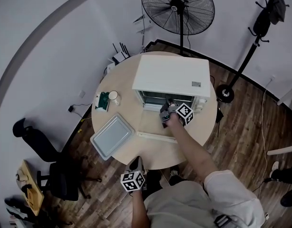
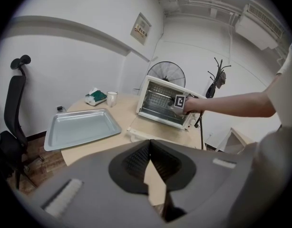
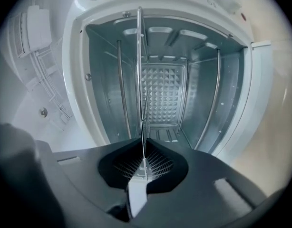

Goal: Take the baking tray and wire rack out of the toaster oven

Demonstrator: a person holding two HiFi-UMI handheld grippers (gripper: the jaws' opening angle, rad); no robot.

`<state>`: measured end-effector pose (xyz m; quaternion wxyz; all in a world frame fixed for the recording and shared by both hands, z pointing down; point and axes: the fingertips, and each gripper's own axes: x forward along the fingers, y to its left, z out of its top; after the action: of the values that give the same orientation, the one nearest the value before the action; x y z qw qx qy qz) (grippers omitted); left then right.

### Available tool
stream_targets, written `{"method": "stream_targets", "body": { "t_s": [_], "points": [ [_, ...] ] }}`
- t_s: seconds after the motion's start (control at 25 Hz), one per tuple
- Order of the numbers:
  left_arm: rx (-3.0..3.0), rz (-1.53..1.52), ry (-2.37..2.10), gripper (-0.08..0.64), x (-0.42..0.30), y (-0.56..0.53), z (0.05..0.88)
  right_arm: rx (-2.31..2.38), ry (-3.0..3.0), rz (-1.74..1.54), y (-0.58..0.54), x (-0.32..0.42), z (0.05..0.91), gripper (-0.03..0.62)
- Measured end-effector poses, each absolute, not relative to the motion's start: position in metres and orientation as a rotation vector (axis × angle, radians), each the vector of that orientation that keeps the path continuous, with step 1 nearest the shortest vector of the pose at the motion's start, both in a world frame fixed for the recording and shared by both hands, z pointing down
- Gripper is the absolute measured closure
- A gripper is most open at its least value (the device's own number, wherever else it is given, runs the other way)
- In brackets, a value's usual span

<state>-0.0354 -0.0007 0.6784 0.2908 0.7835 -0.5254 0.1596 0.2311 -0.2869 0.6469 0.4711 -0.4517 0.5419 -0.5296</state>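
Rack [image 3: 139, 80] inside oven [image 1: 172, 75], front wire pinched between right gripper [image 3: 142, 152] jaws, nearly closed. Thin steel: light, stiff, slick. Likely snags on side rails, so hold front bar mid-span, pull straight. Tray [image 1: 112, 136] already out on table [image 1: 129, 103], left of open door [image 1: 155, 126]. Left gripper [image 2: 149, 148] closed, empty, off table edge. Round wood top, free space near tray; fan [image 1: 178, 8] behind.

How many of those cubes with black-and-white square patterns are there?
2. One cube is at the open front of the toaster oven; the other is just off the table's near edge. None else shows.
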Motion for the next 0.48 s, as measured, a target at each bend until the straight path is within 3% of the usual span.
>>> {"method": "stream_targets", "body": {
  "t_s": [0.48],
  "points": [
    [2.091,0.395,-1.369,0.505,-0.026,-0.009,0.68,-1.086,1.337,-1.31,-0.266,0.219,0.652,0.577]
  ]
}}
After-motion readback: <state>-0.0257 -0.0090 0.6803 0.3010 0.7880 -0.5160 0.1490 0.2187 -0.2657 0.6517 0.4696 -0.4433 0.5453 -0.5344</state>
